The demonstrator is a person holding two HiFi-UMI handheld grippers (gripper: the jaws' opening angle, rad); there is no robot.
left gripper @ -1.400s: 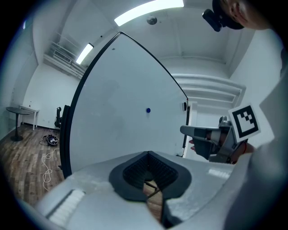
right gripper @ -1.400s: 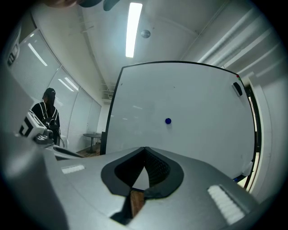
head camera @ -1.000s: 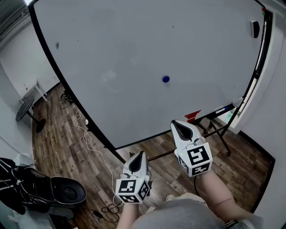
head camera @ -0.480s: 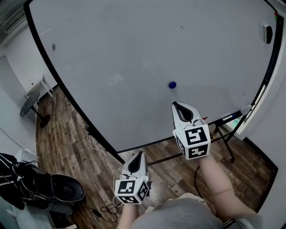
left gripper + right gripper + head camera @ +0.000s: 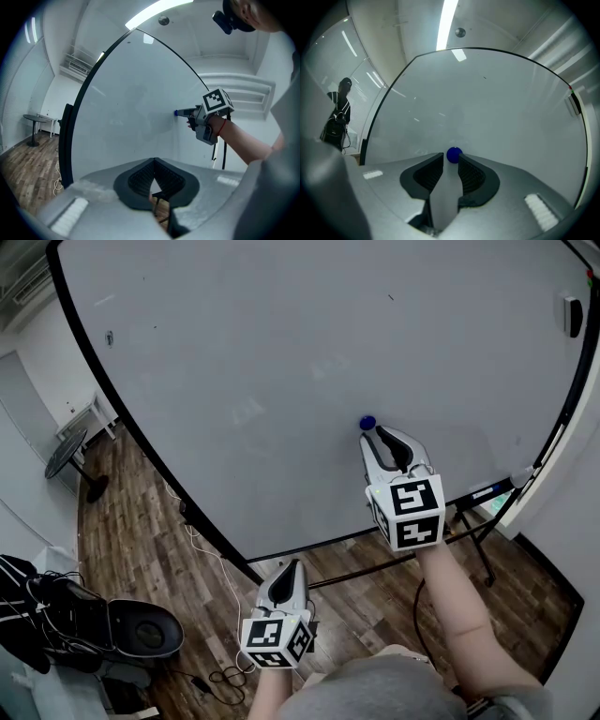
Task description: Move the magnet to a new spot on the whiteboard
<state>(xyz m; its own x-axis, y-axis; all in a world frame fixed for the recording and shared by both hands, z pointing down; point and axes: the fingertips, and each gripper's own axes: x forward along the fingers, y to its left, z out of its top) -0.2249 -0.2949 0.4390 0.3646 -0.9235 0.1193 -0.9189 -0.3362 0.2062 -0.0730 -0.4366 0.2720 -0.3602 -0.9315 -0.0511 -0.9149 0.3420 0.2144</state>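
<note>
Blue and round, the small button magnet (image 5: pixel 367 423) sits on the large white whiteboard (image 5: pixel 281 362), low and right of centre on its surface, and the right gripper (image 5: pixel 379 435) has its tips right up at it. In the right gripper view the blue magnet (image 5: pixel 454 155) shows at the very mouth of the right gripper (image 5: pixel 451 162), framed by the two dark ribbed jaws, which stand apart with a clear gap running back between them; they bracket the magnet at its sides but do not look clamped on it yet. The left gripper (image 5: pixel 286 573) hangs low and well apart from the board, over the brown wood-plank floor (image 5: pixel 141 521), and in its own view the left gripper (image 5: pixel 153 161) has its jaws drawn together at the tips with nothing between them. From that side view the magnet (image 5: pixel 176 112) is a blue dot against the board just at the nose of the right tool. The step in hand appears to be the grasp: alignment looks done and pickup not begun. The next move likely calls for squeezing the jaws squarely on the magnet's sides, then pulling or sliding it free against its hold, and setting it down flat on a bare patch of board elsewhere. A shallow bite at the tips could let it slip.
</note>
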